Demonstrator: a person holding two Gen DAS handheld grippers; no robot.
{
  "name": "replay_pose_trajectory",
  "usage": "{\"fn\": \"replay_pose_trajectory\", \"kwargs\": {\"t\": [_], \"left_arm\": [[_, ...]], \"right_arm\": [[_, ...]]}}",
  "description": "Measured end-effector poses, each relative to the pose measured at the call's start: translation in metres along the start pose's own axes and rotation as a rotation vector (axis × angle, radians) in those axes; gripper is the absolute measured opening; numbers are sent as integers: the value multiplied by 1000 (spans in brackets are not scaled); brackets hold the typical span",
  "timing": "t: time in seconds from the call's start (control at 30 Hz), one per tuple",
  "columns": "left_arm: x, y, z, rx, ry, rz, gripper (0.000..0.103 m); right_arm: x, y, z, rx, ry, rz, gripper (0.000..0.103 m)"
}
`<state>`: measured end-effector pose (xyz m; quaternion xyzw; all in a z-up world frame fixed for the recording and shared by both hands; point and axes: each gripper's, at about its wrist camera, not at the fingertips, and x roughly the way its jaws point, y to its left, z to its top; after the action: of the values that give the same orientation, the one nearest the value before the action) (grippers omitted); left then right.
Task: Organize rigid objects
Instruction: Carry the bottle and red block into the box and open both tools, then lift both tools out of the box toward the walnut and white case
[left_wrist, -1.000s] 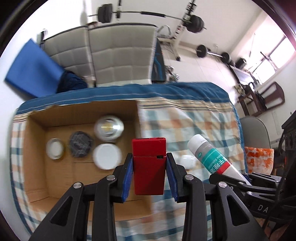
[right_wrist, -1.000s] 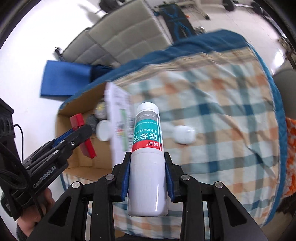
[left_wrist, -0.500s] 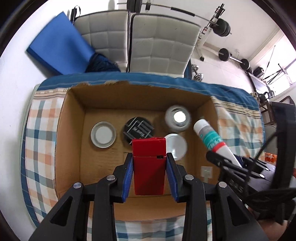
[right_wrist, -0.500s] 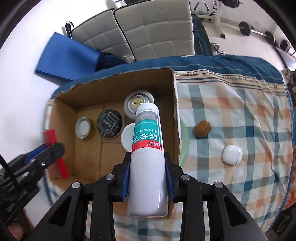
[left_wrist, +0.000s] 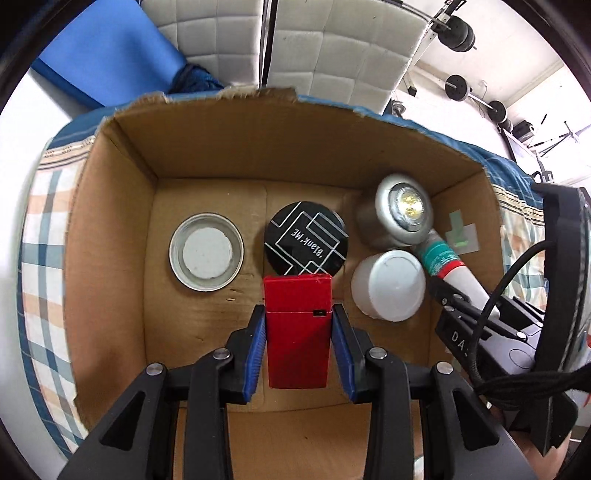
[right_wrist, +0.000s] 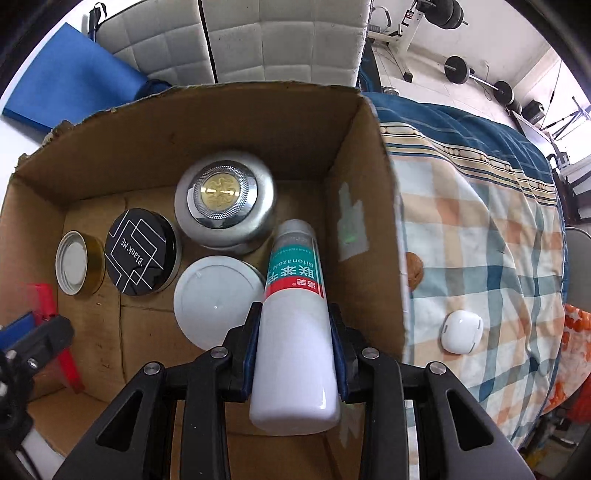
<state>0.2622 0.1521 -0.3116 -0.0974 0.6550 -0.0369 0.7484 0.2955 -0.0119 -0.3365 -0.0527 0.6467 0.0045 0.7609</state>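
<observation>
While gripped, bottle (right_wrist: 295, 295) inside box (right_wrist: 365, 177)

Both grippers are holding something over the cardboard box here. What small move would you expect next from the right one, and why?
Probably lower the white bottle into the free strip of floor along the right wall of the cardboard box, then open. The right gripper grips it over the box, nose down, beside the silver tin and white lid. The left gripper holds the red box well clear of it.

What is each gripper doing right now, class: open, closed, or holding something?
Left gripper: closed on the red box.
Right gripper: closed on the white bottle.
</observation>
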Motion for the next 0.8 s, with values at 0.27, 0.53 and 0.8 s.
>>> {"fn": "replay_pose_trajectory", "kwargs": {"t": [0.27,0.53,0.8], "left_arm": [[35,14,7,-19,82,-18,31],[59,24,1,-20,135,-21,32],[29,44,-4,-73,87,8,72]], "right_arm": [[15,13,12,-3,56,-106,38],[21,24,16,-7,124,-100,60],[13,42,2,-4,139,-40,88]]}}
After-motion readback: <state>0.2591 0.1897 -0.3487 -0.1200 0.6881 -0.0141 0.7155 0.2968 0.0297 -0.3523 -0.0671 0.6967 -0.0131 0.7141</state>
